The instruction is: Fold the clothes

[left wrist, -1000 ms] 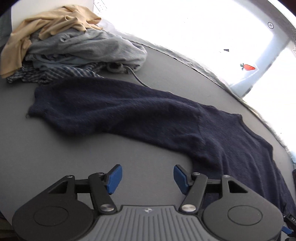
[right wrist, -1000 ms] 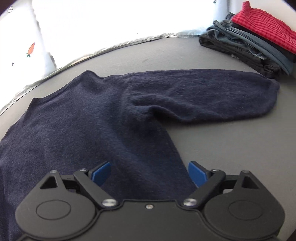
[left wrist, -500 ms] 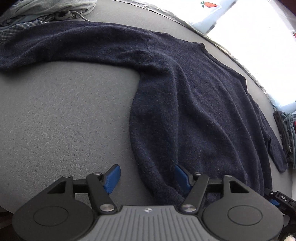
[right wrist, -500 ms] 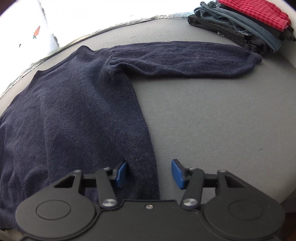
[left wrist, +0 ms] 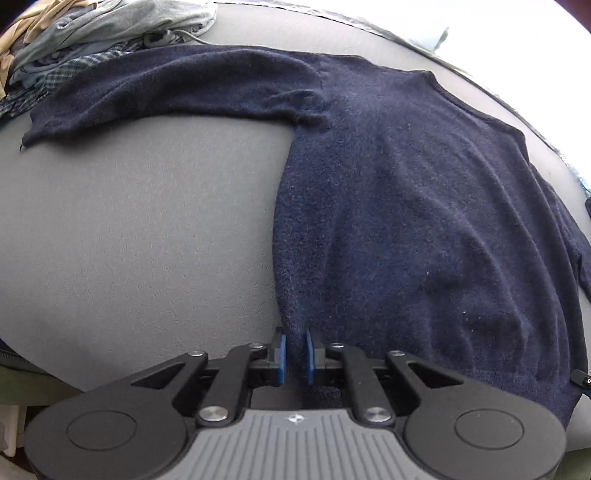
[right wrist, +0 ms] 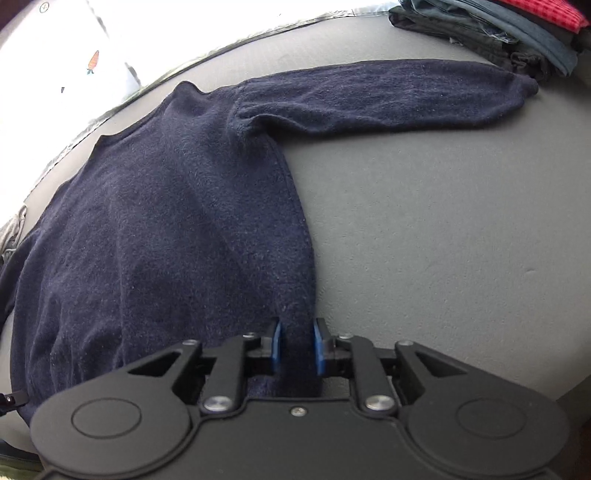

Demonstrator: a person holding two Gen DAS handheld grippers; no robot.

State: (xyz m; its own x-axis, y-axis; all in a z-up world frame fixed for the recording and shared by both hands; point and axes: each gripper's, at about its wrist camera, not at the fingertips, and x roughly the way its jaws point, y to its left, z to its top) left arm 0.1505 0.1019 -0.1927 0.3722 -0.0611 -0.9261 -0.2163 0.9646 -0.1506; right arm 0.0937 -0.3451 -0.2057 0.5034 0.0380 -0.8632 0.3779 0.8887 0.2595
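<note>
Since a second ago both grippers have travelled to the hem corners of the navy sweater, jaws no longer wide. Left gripper: jaws closing, blue pads pinching the hem's left corner. Right gripper: jaws closing on the opposite corner, knit bunched between the pads. Sweater lies flat on the grey worktop, sleeves spread. Farther off: loose laundry heap beyond one sleeve, folded stack beyond the other cuff.
</note>
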